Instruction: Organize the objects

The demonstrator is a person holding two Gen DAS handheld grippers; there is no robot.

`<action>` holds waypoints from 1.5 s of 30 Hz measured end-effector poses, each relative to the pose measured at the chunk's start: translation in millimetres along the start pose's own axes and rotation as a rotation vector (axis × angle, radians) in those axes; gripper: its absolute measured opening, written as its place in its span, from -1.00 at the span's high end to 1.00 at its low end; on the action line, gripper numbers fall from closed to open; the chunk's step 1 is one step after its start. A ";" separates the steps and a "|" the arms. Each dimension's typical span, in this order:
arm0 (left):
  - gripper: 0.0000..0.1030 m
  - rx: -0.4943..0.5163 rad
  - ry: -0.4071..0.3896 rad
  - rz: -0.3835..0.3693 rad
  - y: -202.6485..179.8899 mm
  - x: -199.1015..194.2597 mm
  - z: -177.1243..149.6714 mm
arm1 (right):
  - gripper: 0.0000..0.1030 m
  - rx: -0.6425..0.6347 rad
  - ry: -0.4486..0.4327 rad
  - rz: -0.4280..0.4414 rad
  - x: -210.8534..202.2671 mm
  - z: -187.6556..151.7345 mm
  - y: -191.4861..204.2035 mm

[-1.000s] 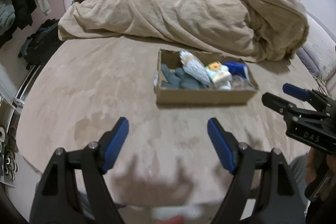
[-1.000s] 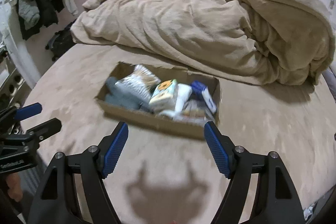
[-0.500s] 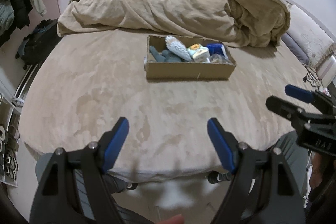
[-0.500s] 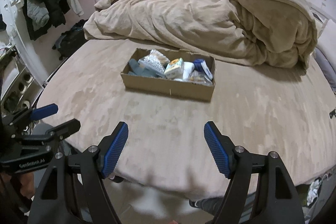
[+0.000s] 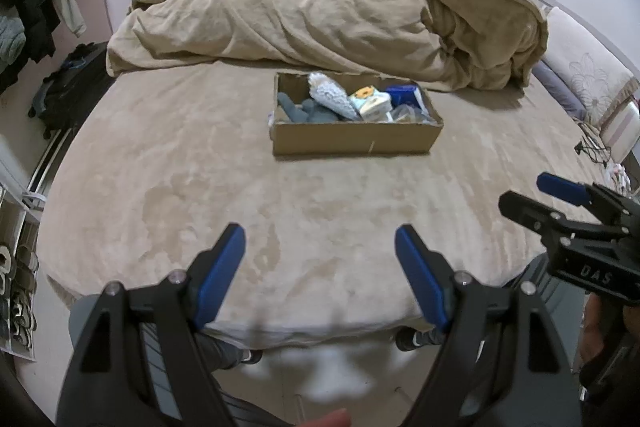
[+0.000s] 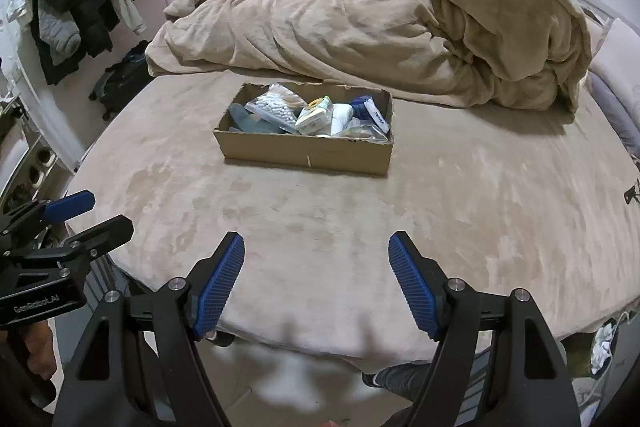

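- Left hand-held gripper (image 5: 320,259) – jaws spread wide, nothing between them; it hovers at the near edge of the bed (image 5: 160,187).
- Right hand-held gripper (image 6: 316,263) – likewise released and empty.
- Cardboard box (image 6: 304,151) lies mid-bed, well apart from both, ahead of them.
- Box contents: grey cloth (image 6: 248,121), bag of white beads (image 6: 272,109), small packets, blue item (image 6: 370,111).
- Rumpled tan duvet (image 5: 320,23) behind the box.

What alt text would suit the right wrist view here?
The right gripper, open and empty, hangs over the near edge of a tan bed. Farther back sits an open cardboard box filled with small items, before a heaped beige blanket.
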State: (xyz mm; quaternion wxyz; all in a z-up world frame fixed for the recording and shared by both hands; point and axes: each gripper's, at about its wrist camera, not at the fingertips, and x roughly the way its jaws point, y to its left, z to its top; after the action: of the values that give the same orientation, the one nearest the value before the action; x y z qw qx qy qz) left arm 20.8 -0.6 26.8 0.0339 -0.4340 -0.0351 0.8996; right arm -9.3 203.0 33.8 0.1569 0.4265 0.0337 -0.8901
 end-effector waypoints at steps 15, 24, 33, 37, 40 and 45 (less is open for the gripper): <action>-0.53 0.001 -0.004 0.002 -1.6 1.8 -0.1 | -0.51 0.023 0.003 0.000 5.7 -2.2 -7.2; -0.53 0.005 -0.014 0.000 -2.9 -0.4 1.5 | -0.51 0.024 0.006 0.003 6.2 -1.7 -7.6; -0.53 -0.010 -0.019 0.000 -1.1 -0.1 2.5 | -0.51 0.025 0.011 0.007 8.1 -2.0 -8.4; -0.53 -0.012 -0.008 -0.009 -2.2 1.7 2.1 | -0.51 0.025 0.012 0.009 8.8 -4.1 -7.2; -0.53 -0.010 -0.011 -0.007 -2.4 1.8 1.8 | -0.51 0.025 0.011 0.008 9.1 -4.0 -7.2; -0.53 -0.010 -0.011 -0.005 -2.7 1.7 1.7 | -0.51 0.026 0.012 0.009 8.7 -3.2 -7.8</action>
State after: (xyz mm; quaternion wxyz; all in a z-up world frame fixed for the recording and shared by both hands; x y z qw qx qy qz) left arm 18.5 2.2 26.8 0.0338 -0.4294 -0.0410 0.9016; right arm -14.5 208.8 24.5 0.1552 0.4338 0.0212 -0.8873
